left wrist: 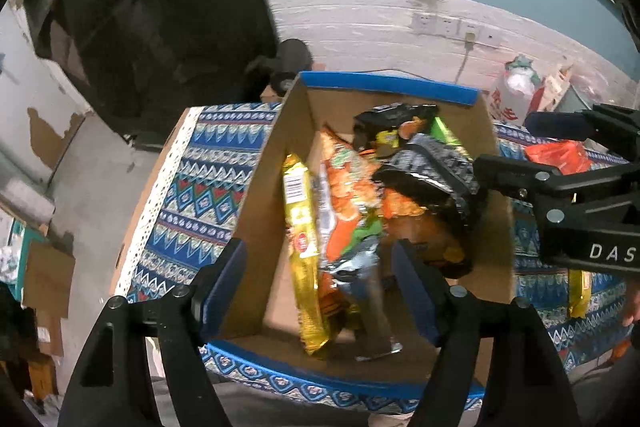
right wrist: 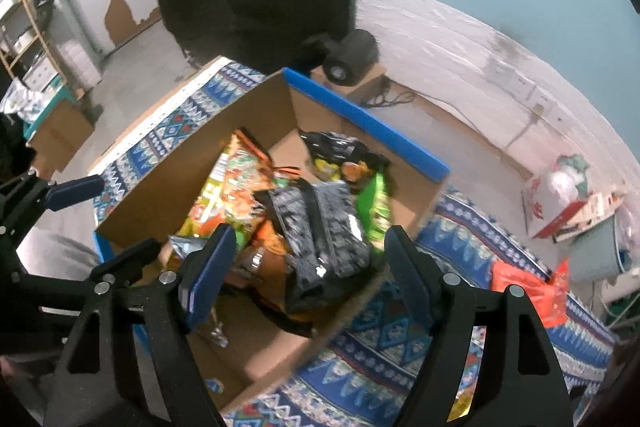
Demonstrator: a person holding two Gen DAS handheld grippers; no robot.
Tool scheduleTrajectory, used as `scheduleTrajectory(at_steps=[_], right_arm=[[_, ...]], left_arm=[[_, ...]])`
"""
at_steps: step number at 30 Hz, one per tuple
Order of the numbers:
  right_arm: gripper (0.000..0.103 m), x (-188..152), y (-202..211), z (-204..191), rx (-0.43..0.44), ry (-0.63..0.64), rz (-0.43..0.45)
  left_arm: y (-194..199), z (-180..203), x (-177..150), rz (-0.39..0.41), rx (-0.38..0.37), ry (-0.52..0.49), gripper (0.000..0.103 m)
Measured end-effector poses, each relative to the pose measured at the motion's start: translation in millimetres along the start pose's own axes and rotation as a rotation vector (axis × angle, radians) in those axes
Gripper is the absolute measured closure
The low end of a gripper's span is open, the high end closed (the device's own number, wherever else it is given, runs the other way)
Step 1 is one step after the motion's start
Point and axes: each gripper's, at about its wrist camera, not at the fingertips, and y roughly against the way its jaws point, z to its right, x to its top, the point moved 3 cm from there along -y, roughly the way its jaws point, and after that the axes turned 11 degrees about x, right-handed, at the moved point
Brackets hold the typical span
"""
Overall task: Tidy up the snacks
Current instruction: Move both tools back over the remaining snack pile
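The left gripper [left wrist: 320, 283] hangs over the cardboard box [left wrist: 264, 195], its fingers [left wrist: 222, 287] wide apart and holding nothing. The right gripper [right wrist: 306, 267] is also spread wide and empty above the same box. Inside lie a gold packet [left wrist: 302, 235], an orange snack bag [left wrist: 340, 195] and a black patterned bag [right wrist: 324, 227]. The box stands on the desk's patterned cloth [left wrist: 200, 179]; a red-orange packet [right wrist: 532, 291] lies outside it.

Snack labels [right wrist: 320, 223] — blurred, unreadable
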Motion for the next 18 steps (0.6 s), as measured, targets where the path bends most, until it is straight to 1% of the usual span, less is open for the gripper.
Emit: scheduleTrajectory(at_steps=[11,18], right_arm=[[0.026,-45.4,29.8,50.5,-0.082,-0.082,-0.022],[0.026,-68.5,45.2,79.2,-0.114,-0.138,-0.024]], left_arm=[[25.9,51.2,7.1,0.052,-0.069,-0.086,0.025],[41.0,85.0,9.2,0.089,-0.084,-0.152,0.024]])
